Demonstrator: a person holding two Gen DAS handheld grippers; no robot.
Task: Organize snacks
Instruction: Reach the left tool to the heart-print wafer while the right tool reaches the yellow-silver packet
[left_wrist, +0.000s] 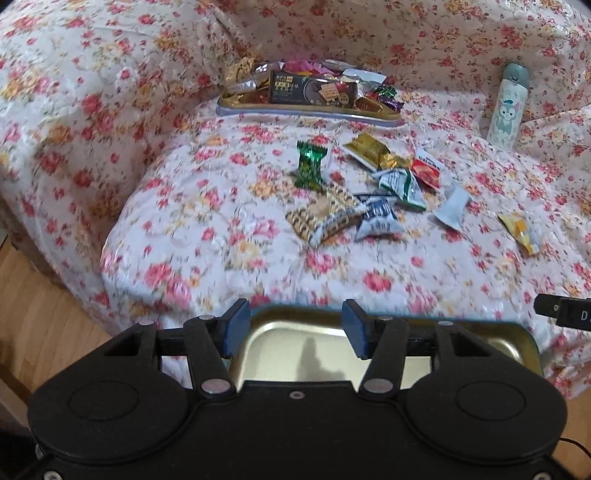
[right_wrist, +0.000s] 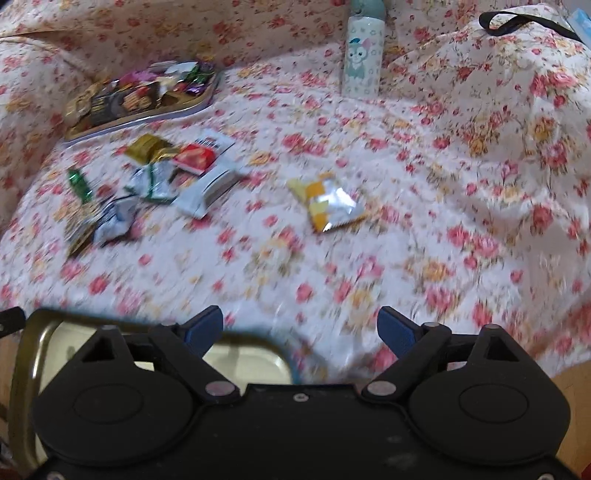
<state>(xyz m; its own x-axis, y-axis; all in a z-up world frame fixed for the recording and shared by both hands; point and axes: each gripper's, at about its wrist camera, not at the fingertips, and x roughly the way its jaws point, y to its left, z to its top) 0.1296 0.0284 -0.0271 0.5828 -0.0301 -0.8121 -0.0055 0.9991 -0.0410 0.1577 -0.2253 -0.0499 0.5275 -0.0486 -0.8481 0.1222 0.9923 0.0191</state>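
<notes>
At the bottom of the left wrist view the left gripper (left_wrist: 295, 328) has its blue pads apart with nothing clamped between them; beneath and behind them lies an empty gold tin (left_wrist: 517, 343), its rim running toward the lower right. In the right wrist view the right gripper (right_wrist: 301, 334) also stands wide apart and holds nothing, and the same tin shows at the lower left of that frame, under its left finger.

Past the tin spreads a flowered cover (left_wrist: 207, 236). Mid-frame in the left view sits a loose heap of snacks (left_wrist: 369, 199): a green packet (left_wrist: 309, 166) to its left, a gold packet (left_wrist: 365, 149) at the upper edge, a red packet (left_wrist: 426, 171) to the right. A yellow packet (right_wrist: 325, 203) lies apart from the heap, near the centre of the right view.

Farther back, at upper centre of the left view, a full tin (left_wrist: 310, 110) is piled with wrapped snacks. At the upper right stands a pale bottle (left_wrist: 506, 107) with a cartoon cat, upright against the cover's raised back.
</notes>
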